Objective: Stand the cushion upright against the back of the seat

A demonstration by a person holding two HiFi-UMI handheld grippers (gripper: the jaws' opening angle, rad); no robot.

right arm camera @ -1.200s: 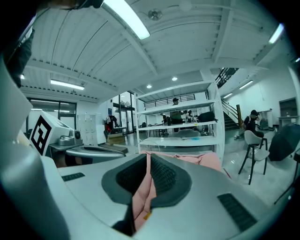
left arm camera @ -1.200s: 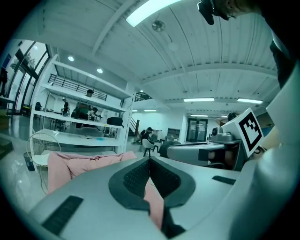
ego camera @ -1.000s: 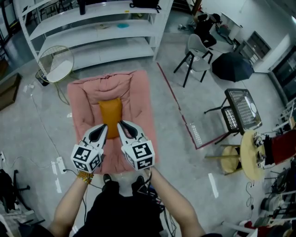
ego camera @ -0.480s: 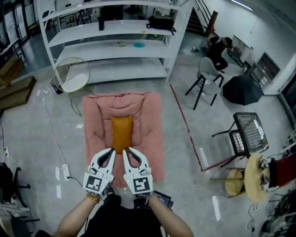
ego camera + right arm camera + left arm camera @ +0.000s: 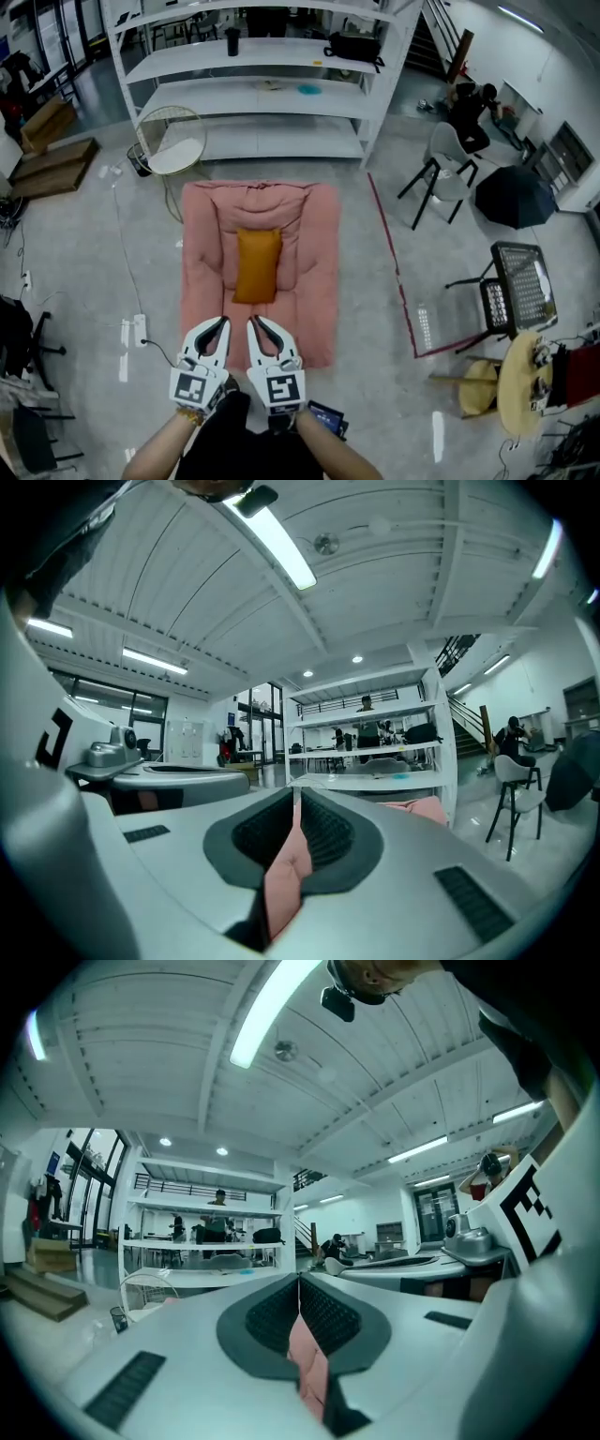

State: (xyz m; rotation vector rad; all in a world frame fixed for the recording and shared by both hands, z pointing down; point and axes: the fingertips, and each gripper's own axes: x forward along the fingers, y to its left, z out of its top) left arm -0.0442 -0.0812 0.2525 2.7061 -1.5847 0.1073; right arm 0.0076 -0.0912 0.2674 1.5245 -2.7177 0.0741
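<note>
Left gripper point(image 5: 219, 323) and right gripper point(image 5: 254, 323) were closed, empty, above the seat point(image 5: 314, 300); only head view showed the cushion point(image 5: 257, 265).

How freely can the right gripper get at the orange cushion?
Probably yes: only bare pink seat lies between the right gripper and the orange cushion, though its shut fingers must open first.

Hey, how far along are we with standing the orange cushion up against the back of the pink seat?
Little looks done. The orange cushion appears to lie flat on the pink seat, though the steep view leaves that unsure. Nothing is in hand: the left gripper and right gripper are shut and empty above the seat's near edge. Still to do: grasp the cushion and prop it against the backrest.
</note>
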